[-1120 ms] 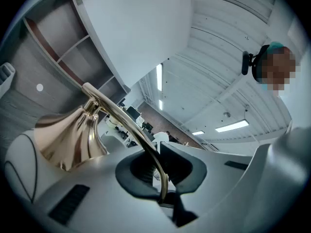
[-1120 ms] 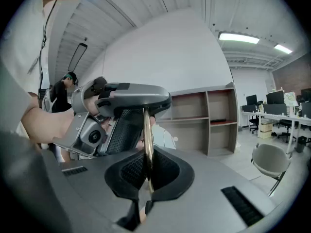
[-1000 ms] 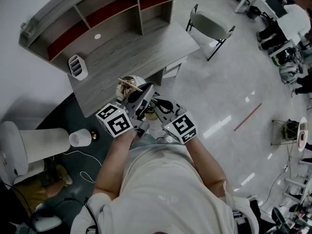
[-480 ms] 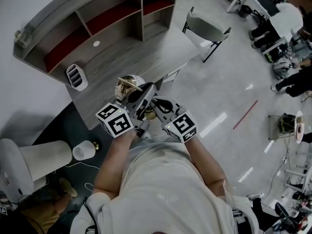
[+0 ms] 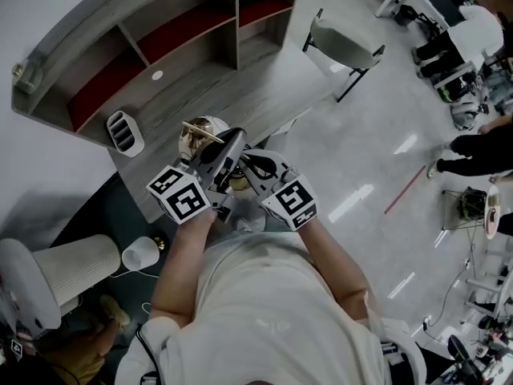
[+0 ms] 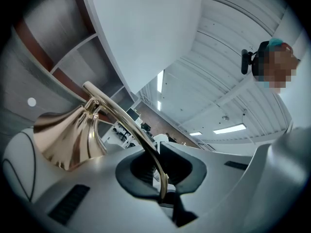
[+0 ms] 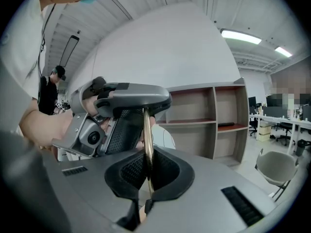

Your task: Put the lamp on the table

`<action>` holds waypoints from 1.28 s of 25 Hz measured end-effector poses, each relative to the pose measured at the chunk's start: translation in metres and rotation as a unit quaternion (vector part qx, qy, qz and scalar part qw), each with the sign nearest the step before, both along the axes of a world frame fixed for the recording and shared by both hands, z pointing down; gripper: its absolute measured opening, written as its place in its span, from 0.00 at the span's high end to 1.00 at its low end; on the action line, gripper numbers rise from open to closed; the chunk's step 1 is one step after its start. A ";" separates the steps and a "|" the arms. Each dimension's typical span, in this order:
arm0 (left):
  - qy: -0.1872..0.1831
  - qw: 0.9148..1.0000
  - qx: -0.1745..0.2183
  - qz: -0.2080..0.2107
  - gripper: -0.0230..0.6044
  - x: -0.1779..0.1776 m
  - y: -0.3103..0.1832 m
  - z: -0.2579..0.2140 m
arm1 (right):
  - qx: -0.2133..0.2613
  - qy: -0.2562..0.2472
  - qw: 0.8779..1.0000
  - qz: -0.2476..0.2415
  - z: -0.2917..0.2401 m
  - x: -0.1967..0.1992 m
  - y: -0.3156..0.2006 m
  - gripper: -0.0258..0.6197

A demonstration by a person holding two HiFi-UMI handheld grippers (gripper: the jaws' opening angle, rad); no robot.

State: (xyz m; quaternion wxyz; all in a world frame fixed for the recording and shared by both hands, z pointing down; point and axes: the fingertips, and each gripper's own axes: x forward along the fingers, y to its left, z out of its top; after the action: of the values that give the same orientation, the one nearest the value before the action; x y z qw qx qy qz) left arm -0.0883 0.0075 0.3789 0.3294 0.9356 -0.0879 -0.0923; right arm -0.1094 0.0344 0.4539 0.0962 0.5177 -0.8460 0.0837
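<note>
The lamp has a thin brass stem, a brass cone and a white globe (image 5: 200,133). I hold it in the air over the near edge of the grey wooden desk (image 5: 248,95). My left gripper (image 5: 218,156) is shut on the stem (image 6: 154,155), with the brass cone (image 6: 73,135) just beyond its jaws. My right gripper (image 5: 253,169) is shut on the same stem (image 7: 148,144) lower down. In the right gripper view the left gripper (image 7: 121,106) sits directly above along the stem. The lamp's base is hidden.
The desk carries a shelf unit (image 5: 168,30) at its back and a white slotted holder (image 5: 126,128) at its left end. A grey chair (image 5: 345,46) stands to the right. A white appliance (image 5: 64,263) and a small white shade (image 5: 141,253) sit on the floor to the left.
Both grippers and the lamp have shifted slightly up and left in the head view, further over the desk. The grip on the stem is unchanged.
</note>
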 end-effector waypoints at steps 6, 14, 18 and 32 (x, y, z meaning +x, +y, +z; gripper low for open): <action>-0.011 0.999 -0.011 -0.039 0.92 0.025 -0.040 0.001 | -0.005 -0.003 0.999 -0.037 -0.003 0.026 -0.039 0.92; -0.013 0.993 -0.019 -0.118 0.92 0.072 -0.102 -0.004 | -0.006 0.001 0.994 -0.105 -0.006 0.080 -0.099 0.92; -0.017 0.987 -0.020 -0.158 0.92 0.105 -0.137 -0.008 | -0.006 -0.003 0.990 -0.143 -0.012 0.114 -0.133 0.92; -0.029 0.974 -0.014 -0.222 0.92 0.100 -0.182 -0.005 | 0.000 -0.006 0.980 -0.197 -0.008 0.113 -0.178 0.92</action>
State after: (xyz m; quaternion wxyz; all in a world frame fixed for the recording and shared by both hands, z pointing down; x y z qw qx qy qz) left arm 0.0121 -0.1745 0.3743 0.3106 0.8904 -0.3043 -0.1347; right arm 0.0040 -0.1437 0.4463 0.1057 0.3403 -0.9320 0.0657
